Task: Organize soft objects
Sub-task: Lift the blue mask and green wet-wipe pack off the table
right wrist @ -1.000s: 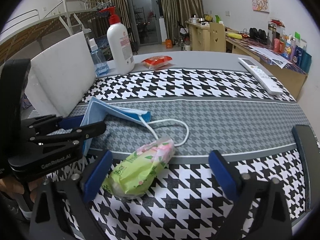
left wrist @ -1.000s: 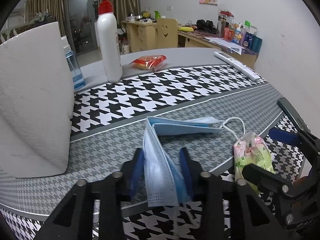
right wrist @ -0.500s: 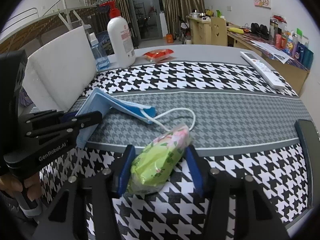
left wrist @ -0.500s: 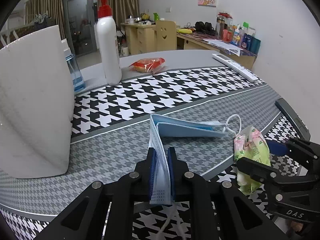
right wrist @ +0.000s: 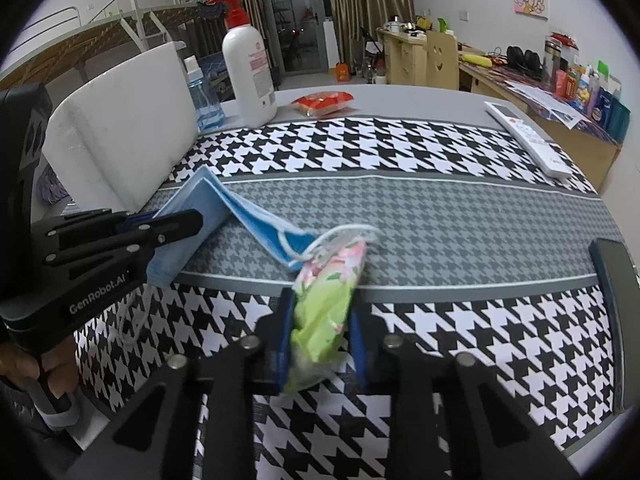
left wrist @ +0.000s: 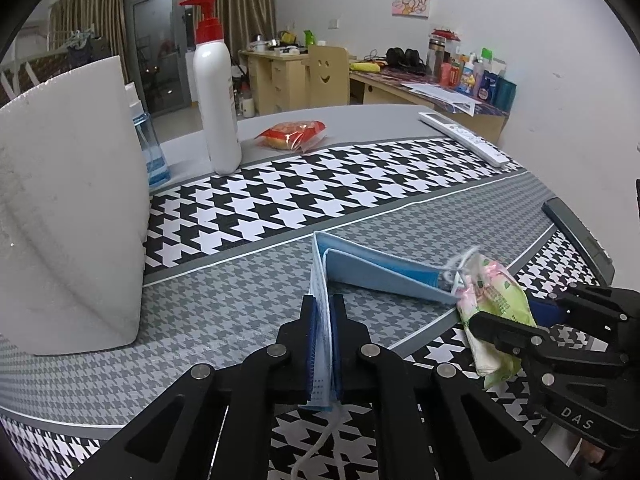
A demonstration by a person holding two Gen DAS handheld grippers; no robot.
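A folded blue face mask [left wrist: 372,270] lies over the grey houndstooth strip of the table; it also shows in the right wrist view [right wrist: 224,208]. My left gripper [left wrist: 323,312] is shut on its near edge, and shows from the side in the right wrist view [right wrist: 188,222]. A green and pink tissue pack [right wrist: 332,288] is clamped in my right gripper [right wrist: 320,308], lifted slightly, with the mask's white ear loop [right wrist: 340,232] draped over its far end. The pack [left wrist: 496,304] and right gripper [left wrist: 516,320] show at the right of the left wrist view.
A white foam block [left wrist: 68,208] stands at the left. Behind it are a blue bottle [left wrist: 150,148], a white pump bottle [left wrist: 216,96] and a red snack bag [left wrist: 292,134]. A white remote [left wrist: 464,138] lies far right. A dark phone [right wrist: 616,280] lies near the right edge.
My left gripper closed on the mask. My right gripper closed on the tissue pack and raised it slightly, dragging the ear loop with it.
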